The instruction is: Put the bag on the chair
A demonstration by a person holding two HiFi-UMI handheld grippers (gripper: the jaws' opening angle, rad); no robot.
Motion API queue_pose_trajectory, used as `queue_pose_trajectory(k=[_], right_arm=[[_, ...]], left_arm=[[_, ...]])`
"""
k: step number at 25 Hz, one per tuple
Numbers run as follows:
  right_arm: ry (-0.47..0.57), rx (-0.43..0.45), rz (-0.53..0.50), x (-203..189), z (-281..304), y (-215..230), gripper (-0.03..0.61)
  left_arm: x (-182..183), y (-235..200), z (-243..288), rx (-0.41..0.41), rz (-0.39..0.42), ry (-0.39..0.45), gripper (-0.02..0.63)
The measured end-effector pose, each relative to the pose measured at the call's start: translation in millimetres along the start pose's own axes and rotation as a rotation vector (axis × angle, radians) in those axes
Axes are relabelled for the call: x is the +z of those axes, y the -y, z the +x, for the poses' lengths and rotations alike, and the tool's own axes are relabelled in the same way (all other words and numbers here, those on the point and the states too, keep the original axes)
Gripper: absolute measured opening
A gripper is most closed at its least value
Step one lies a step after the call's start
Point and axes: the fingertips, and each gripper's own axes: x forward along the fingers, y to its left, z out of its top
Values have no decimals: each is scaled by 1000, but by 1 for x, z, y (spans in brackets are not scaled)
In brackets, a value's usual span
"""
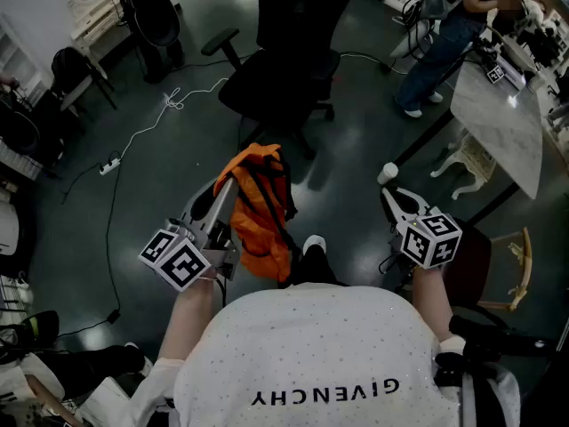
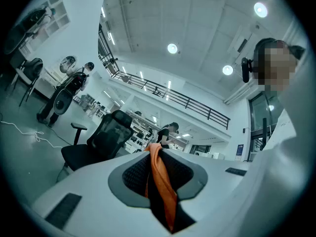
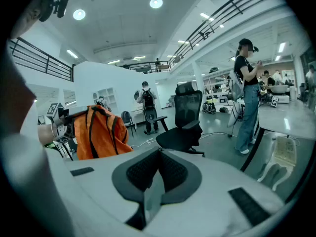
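The left hand-held gripper [image 2: 156, 154] is clamped on a narrow orange strap [image 2: 163, 186]. From that strap the orange fabric bag with black straps [image 1: 258, 212] hangs in the air. The bag is in front of the person's body, above the dark floor, and short of its goal. Ahead and slightly to the right stands the black mesh-backed office chair [image 1: 280, 83], with its seat bare.

The step in hand looks like the carry to that seat. Only one thin strap is pinched, so the bag will likely swing. A steady walk with the gripper held high enough should let the bag's bottom clear the seat's front edge. It seems best to come down from above, because the chair looks to stand on a rolling base and a push could send it away. The bag should settle on the seat, ideally leaning on the backrest, before the jaws part. Otherwise the soft fabric may slump off the edge. A white cable [image 1: 147, 130] lies on the floor left of the chair, worth keeping feet away from.

The right hand-held gripper [image 3: 157, 157] has its jaws together with nothing between them, and it is held low on the right. It could steady the chair's armrest if needed. It should keep off the pale stone-topped bench [image 1: 502, 123] farther right.
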Motion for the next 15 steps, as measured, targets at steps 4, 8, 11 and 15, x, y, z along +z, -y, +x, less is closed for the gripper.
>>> queue_pose_trajectory(k=[4, 8, 11, 15], right_arm=[[-7, 1, -5, -3, -4, -1, 0], [8, 11, 4, 3, -1, -3, 2], [31, 26, 49, 9, 1, -3, 0], [36, 43, 88, 12, 3, -10, 2]], left_arm=[[2, -2, -7, 18, -12, 8, 71], [13, -4, -13, 25, -3, 30, 69], [20, -4, -13, 24, -2, 45, 69], [29, -5, -16, 21, -12, 61, 69]])
